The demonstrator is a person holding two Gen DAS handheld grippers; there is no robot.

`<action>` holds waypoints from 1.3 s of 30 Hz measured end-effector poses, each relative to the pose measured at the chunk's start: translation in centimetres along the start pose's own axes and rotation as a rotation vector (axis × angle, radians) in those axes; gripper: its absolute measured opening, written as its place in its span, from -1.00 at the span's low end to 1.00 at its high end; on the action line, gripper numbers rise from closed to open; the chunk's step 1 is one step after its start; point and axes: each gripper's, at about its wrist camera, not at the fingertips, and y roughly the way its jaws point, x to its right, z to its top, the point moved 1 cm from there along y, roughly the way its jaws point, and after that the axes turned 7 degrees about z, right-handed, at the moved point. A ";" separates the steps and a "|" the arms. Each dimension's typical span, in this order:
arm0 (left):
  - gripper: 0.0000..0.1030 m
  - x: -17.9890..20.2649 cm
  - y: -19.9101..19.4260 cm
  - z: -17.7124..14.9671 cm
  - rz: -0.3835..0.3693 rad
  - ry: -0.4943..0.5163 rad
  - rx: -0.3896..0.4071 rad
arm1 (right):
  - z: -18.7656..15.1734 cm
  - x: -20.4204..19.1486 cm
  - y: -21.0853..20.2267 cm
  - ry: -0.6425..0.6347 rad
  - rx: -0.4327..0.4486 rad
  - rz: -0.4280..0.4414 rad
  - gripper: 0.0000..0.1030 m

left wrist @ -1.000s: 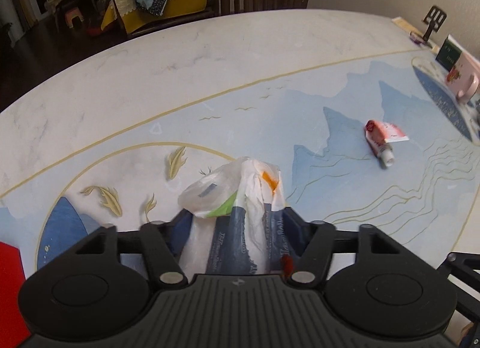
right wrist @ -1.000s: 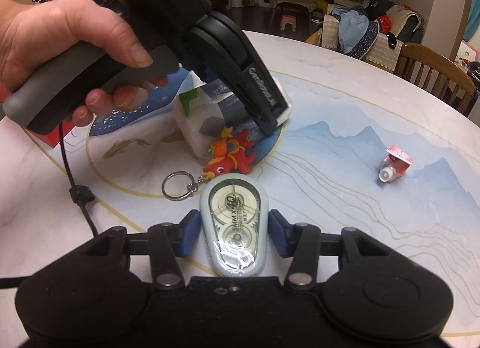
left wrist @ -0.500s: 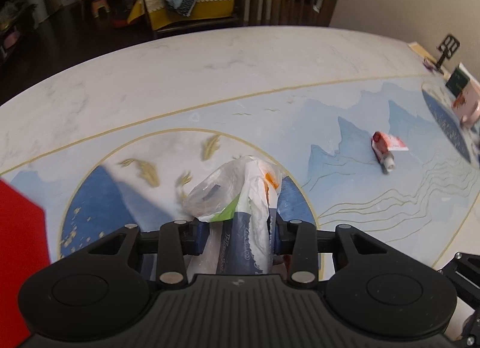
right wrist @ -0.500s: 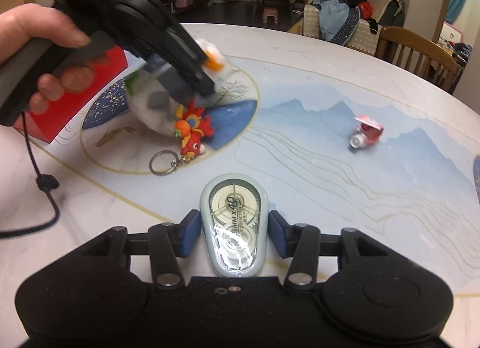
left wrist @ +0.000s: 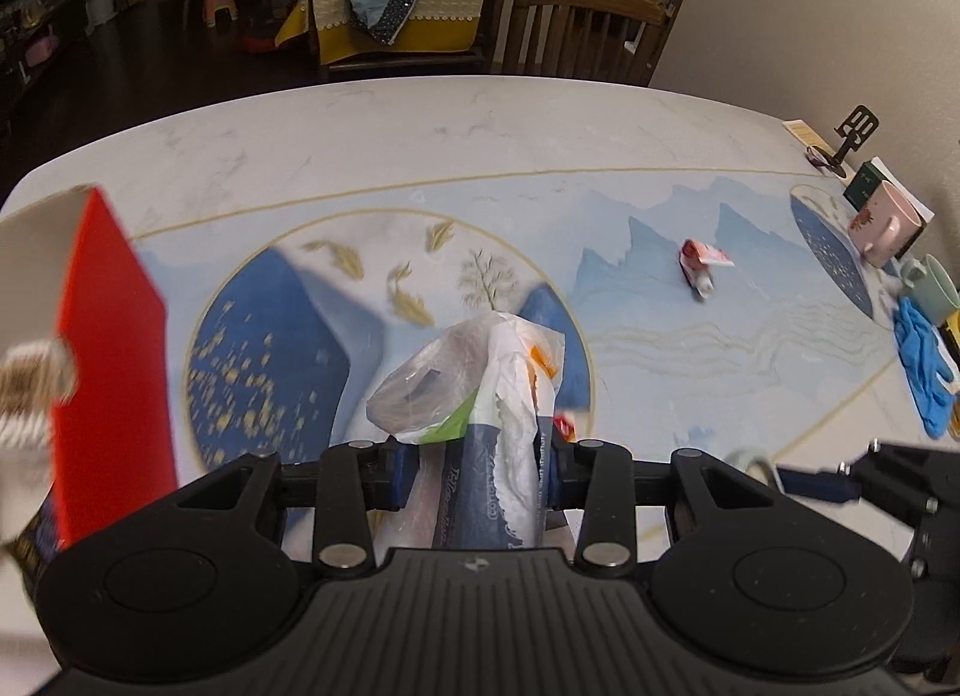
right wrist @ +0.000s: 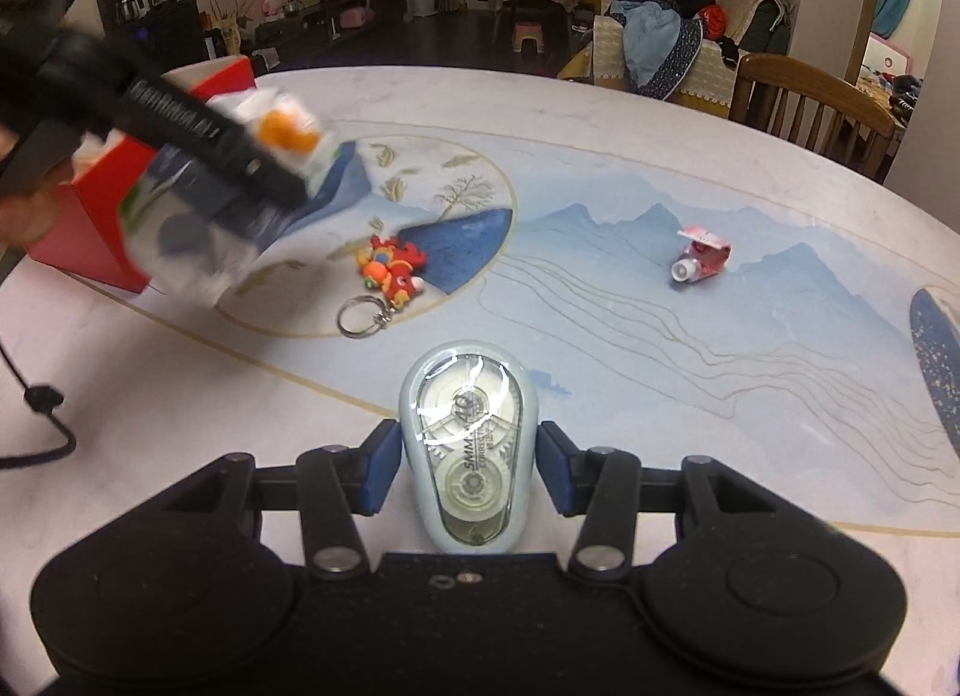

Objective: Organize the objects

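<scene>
The counter (left wrist: 420, 132) is a marble oval with a blue mountain print; its near edge is hidden behind both gripper bodies. At its left stands a red box (left wrist: 108, 384), cut off by the frame edge and blurred in both views; its contents cannot be made out.

The left gripper (left wrist: 474, 474) has its jaws clamped on a tissue pack (left wrist: 480, 396), held clear above the counter, near the red box. In the right wrist view the pack (right wrist: 204, 216) is motion-blurred, and the hand behind it is mostly out of frame.

The right gripper (right wrist: 468, 468) has its jaws clamped on a correction tape (right wrist: 468, 450), lifted off the counter; its label is only partly legible.

On the counter lie a keychain (right wrist: 390, 270) with a red figure and a small red tube (right wrist: 699, 261), well apart. At the far right edge stand two mugs (left wrist: 885, 225) and a blue cloth (left wrist: 921, 366), partly cut off.
</scene>
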 end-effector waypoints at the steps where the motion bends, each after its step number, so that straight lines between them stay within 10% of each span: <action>1: -0.27 -0.1 -0.5 -0.4 0.003 -0.003 0.000 | 0.1 -0.2 -0.4 0.003 0.004 0.004 -0.06; 19: -0.26 -4.0 -8.1 -4.9 -0.030 -0.030 0.042 | 4.4 -7.2 -5.0 -0.015 0.055 0.049 -0.06; 39: -0.25 -17.9 -13.0 -7.0 -0.001 -0.129 0.082 | 10.8 -18.3 -1.3 -0.056 0.051 0.105 -0.06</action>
